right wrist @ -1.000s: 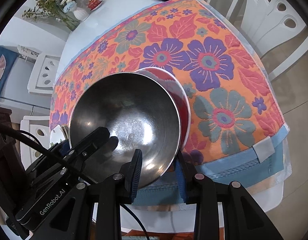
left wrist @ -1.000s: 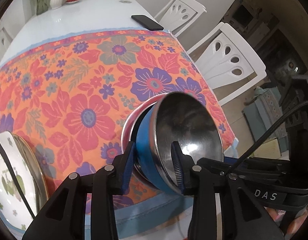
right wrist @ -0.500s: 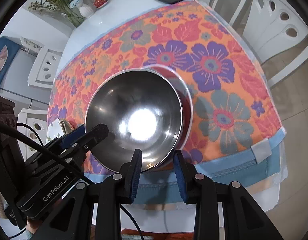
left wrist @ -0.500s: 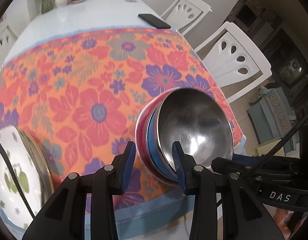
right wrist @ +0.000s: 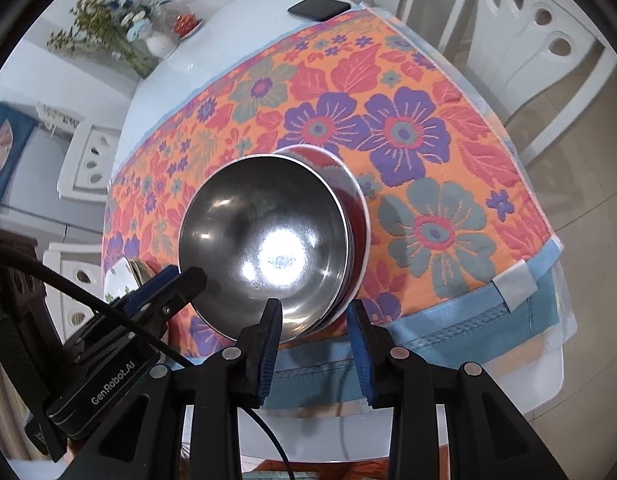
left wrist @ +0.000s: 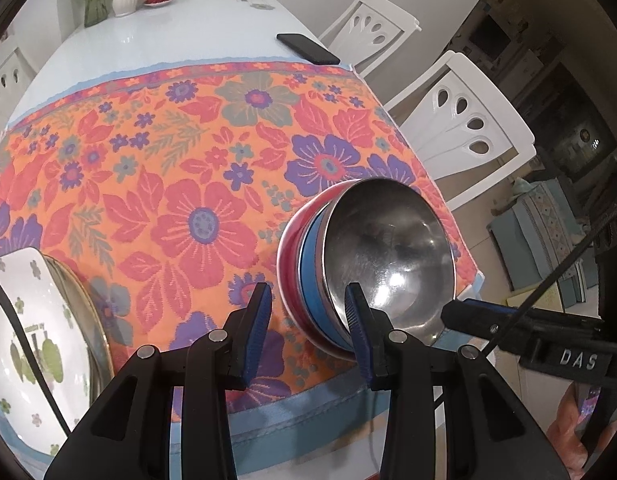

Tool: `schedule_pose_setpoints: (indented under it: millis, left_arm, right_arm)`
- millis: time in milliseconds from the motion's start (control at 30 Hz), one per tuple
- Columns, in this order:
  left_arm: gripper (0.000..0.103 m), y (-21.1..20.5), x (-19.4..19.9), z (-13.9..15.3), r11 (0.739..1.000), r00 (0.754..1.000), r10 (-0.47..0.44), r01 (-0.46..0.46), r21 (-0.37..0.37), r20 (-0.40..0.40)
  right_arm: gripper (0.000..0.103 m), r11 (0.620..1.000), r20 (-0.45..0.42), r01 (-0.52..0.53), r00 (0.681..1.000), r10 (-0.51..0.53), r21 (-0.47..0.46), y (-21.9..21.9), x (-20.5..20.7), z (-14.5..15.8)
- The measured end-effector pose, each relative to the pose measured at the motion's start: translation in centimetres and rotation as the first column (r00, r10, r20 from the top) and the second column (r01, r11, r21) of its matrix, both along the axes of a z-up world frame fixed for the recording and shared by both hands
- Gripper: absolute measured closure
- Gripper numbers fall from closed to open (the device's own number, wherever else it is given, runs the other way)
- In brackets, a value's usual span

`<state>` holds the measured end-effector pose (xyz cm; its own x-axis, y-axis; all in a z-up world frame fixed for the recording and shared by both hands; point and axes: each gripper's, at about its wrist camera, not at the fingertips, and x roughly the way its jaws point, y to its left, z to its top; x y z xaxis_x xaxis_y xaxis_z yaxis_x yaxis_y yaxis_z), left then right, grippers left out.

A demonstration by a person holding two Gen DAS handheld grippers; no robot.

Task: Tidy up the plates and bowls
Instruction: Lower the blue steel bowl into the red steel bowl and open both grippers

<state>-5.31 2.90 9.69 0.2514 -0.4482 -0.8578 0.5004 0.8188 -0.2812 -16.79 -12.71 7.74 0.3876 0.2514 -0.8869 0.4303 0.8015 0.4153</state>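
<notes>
Bowls are already nested: in the left wrist view, the steel bowl (left wrist: 388, 248) sits inside a blue bowl (left wrist: 310, 268), which sits in a red bowl (left wrist: 292, 240), and the stack rests near the front right corner of the table (left wrist: 168, 28), on the floral cloth (left wrist: 168, 184). Your left gripper (left wrist: 308, 320) straddles the stack's near rim, but its outer pad shows cloth between it and the red wall, so you are not clenching anything. At the front left edge, a white patterned plate (left wrist: 24, 340) lies on what looks like a metal-rimmed plate; those appear stacked too.

In the right wrist view, your right gripper (right wrist: 314, 324) likewise brackets the rim of the steel bowl (right wrist: 264, 244) with a visible gap, so it reads as released. By my judgement little remains beyond withdrawing both tools and perhaps squaring the piles.
</notes>
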Motion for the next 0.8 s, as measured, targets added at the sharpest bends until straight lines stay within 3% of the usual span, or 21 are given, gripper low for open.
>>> schedule_pose_setpoints:
  millis: [233, 367, 400, 433, 500, 567, 800]
  left_arm:
    - [0.068, 1.5, -0.5, 2.4, 0.999, 0.999, -0.002, 0.003, -0.042, 0.035]
    - [0.068, 2.5, -1.1, 4.4, 0.998, 0.998, 0.001, 0.003, -0.062, 0.061]
    - [0.068, 2.8, -1.5, 5.2, 0.997, 0.997, -0.002, 0.008, -0.072, 0.081]
    - [0.064, 3.1, -1.7, 5.8, 0.997, 0.995, -0.002, 0.01, -0.077, 0.096]
    - [0.058, 3.6, -2.2, 6.7, 0.997, 0.993, 0.0, 0.01, -0.082, 0.114]
    - [0.039, 4.2, -2.5, 7.4, 0.994, 0.993, 0.003, 0.01, -0.105, 0.119]
    - [0.037, 6.1, -3.3, 8.8, 0.987, 0.99, 0.014, 0.009, -0.159, 0.141]
  right_arm:
    - [0.071, 0.998, 0.042, 0.037, 0.998, -0.035, -0.06, 0.9, -0.7, 2.9]
    - [0.066, 0.975, 0.048, 0.061, 0.998, -0.052, -0.216, 2.5, -1.0, 5.3]
    - [0.06, 0.967, 0.054, 0.065, 0.997, -0.053, -0.245, 2.8, -1.0, 5.7]
    - [0.051, 0.961, 0.069, 0.069, 0.996, -0.052, -0.266, 3.4, -1.3, 6.3]
    - [0.049, 0.952, 0.1, 0.086, 0.993, -0.059, -0.294, 4.2, -1.6, 7.4]
    - [0.049, 0.942, 0.114, 0.086, 0.992, -0.051, -0.323, 5.0, -1.8, 8.1]
    - [0.049, 0.934, 0.117, 0.079, 0.992, -0.04, -0.348, 7.3, -2.5, 9.0]
